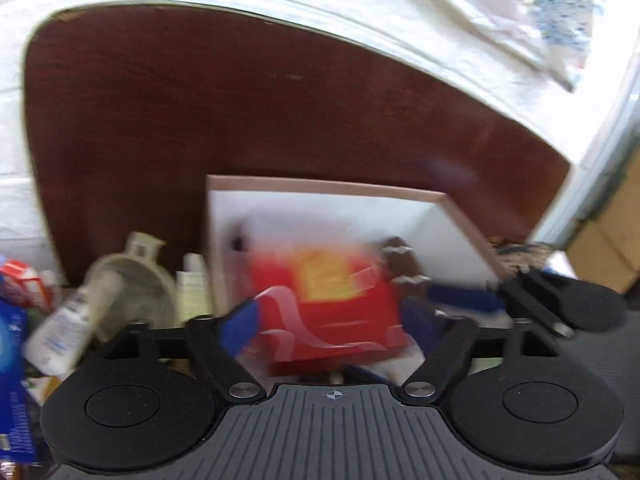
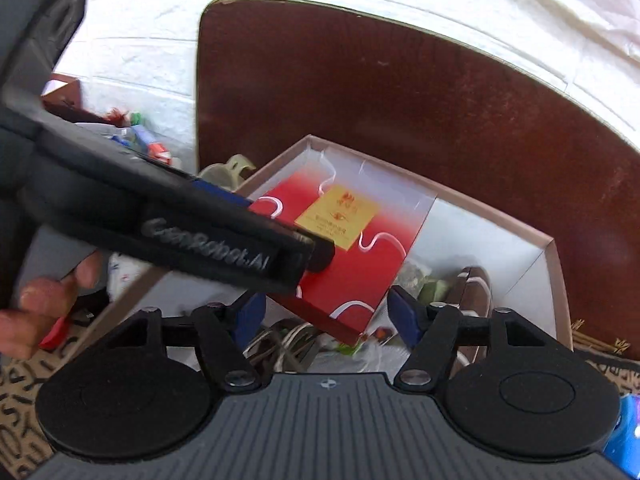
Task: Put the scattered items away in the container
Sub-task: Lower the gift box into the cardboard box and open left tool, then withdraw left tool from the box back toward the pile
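Listing what I see from both wrist cameras.

Item one: red flat box [image 2: 344, 256] with white swirls and a yellow label, tilted inside the container, its far edge up against the far-left wall and its near corner low over the contents. In the left wrist view the same box [image 1: 332, 308] is badly blurred.

Item two: container, a shallow cardboard box [image 2: 554, 276] with a white interior and tan rim, sitting at the near edge of a dark brown tabletop [image 2: 440, 112]. Under the red box I make out white cords and a brown piece with white trim; details are unclear.

Item three: right gripper [image 2: 324, 314]. Jaws spread wide, blue pads to either side of the red box's near corner, not pressing on it.

Item four: left gripper [image 1: 332, 320]. Jaws spread wide, with the red box between them; blur keeps me from judging contact, but the pads stand off its sides. In the right wrist view its black body reaches in from the left, its tip over the red box's left edge, a person's fingers [image 2: 40, 304] behind it.

Item five: loose items left of the container: a clear bottle with a white label [image 1: 60, 332], a pale round plastic piece [image 1: 136, 276], a small cream tube [image 1: 192, 284], a blue packet [image 1: 12, 380].
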The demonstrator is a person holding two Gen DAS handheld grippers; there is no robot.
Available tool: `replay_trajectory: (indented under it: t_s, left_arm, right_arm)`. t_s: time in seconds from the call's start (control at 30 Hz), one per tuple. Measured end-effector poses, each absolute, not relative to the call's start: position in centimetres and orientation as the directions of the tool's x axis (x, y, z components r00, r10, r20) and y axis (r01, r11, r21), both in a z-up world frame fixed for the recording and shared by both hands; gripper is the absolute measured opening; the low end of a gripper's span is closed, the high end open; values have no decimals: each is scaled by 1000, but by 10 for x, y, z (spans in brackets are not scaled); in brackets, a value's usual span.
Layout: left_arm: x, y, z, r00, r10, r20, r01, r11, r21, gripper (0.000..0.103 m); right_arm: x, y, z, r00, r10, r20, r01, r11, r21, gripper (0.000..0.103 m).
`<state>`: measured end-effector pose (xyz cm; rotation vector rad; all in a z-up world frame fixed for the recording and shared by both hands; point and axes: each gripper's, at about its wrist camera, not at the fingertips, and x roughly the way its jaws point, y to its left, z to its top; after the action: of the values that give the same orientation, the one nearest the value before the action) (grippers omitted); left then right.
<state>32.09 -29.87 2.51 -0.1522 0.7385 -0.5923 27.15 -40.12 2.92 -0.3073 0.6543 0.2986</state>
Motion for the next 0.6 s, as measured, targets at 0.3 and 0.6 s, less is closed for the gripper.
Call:
replay_trajectory:
  t_s: [0.3, 0.6]
  left_arm:
    - [306, -302, 26, 552, -578, -601, 472, 811, -347, 103]
    - [284, -290, 40, 545, -568, -617, 427, 821, -379, 103]
  right_arm:
    - [269, -400, 22, 750, 76, -657, -295, 927, -231, 98]
    - [246, -397, 43, 770, 57, -635, -264, 935, -237, 100]
